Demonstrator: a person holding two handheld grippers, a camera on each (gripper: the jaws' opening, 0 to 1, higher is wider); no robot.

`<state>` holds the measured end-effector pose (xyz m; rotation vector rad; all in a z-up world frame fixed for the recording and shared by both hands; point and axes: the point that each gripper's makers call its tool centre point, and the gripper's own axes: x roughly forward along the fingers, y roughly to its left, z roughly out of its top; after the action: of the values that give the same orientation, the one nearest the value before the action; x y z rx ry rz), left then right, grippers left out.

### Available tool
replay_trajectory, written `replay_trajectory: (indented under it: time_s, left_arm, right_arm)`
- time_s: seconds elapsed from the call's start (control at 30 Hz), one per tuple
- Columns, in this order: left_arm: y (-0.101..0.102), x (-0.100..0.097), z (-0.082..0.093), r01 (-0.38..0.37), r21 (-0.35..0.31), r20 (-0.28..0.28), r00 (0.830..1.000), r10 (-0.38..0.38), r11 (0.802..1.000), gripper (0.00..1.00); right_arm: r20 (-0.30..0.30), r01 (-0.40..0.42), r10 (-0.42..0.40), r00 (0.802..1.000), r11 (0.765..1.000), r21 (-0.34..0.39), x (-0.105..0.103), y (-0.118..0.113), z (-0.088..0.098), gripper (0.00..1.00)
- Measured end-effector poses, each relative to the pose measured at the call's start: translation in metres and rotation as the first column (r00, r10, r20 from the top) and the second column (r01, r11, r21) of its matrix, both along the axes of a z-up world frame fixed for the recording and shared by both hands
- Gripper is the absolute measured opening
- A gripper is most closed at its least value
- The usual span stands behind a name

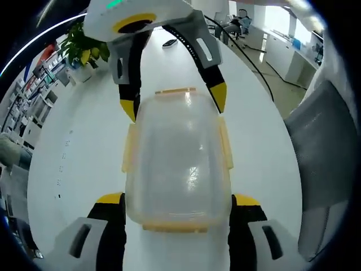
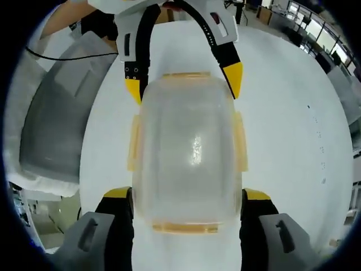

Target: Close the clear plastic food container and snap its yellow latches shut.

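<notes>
The container [image 1: 177,164] lies lengthwise between my grippers, left gripper [image 1: 177,206] at six o'clock, right gripper [image 1: 175,104] at twelve (both wide open, straddling its ends, gripping nothing).

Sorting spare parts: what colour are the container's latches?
Yellow latches, clearest in the right gripper view.

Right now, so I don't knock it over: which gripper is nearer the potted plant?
Right. The right gripper straddles the container's end toward the plant; the left gripper straddles the opposite end.
</notes>
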<state>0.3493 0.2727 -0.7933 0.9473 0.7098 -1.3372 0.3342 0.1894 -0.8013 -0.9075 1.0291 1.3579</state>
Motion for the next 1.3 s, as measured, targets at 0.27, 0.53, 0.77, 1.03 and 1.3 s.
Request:
replay_trajectory:
  time_s: [0.27, 0.53, 0.77, 1.03, 1.3]
  left_arm:
    - [0.008, -0.004, 0.0, -0.001, 0.004, 0.01, 1.0, 0.001, 1.0, 0.71]
    - [0.021, -0.011, 0.001, 0.007, 0.015, 0.016, 1.0, -0.007, 1.0, 0.71]
    - [0.048, -0.016, 0.001, -0.004, 0.019, 0.015, 1.0, 0.004, 1.0, 0.7]
    - [0.09, -0.028, 0.0, -0.024, 0.046, 0.011, 1.0, 0.023, 0.999, 0.71]
    - [0.117, -0.034, -0.002, -0.032, 0.048, 0.011, 0.999, 0.031, 0.998, 0.71]
  right_arm:
    - [0.008, 0.002, -0.002, 1.0, 1.0, -0.005, -0.008, 0.007, 0.001, 0.74]
    - [0.015, 0.013, -0.013, 1.0, 1.0, 0.01, -0.011, 0.02, 0.002, 0.74]
    - [0.019, 0.007, -0.007, 1.0, 0.999, 0.038, -0.013, 0.046, 0.003, 0.74]
    - [0.015, -0.014, 0.013, 1.0, 0.997, 0.069, -0.02, 0.088, 0.002, 0.74]
    - [0.016, -0.022, 0.021, 1.0, 0.997, 0.068, -0.028, 0.116, 0.002, 0.74]
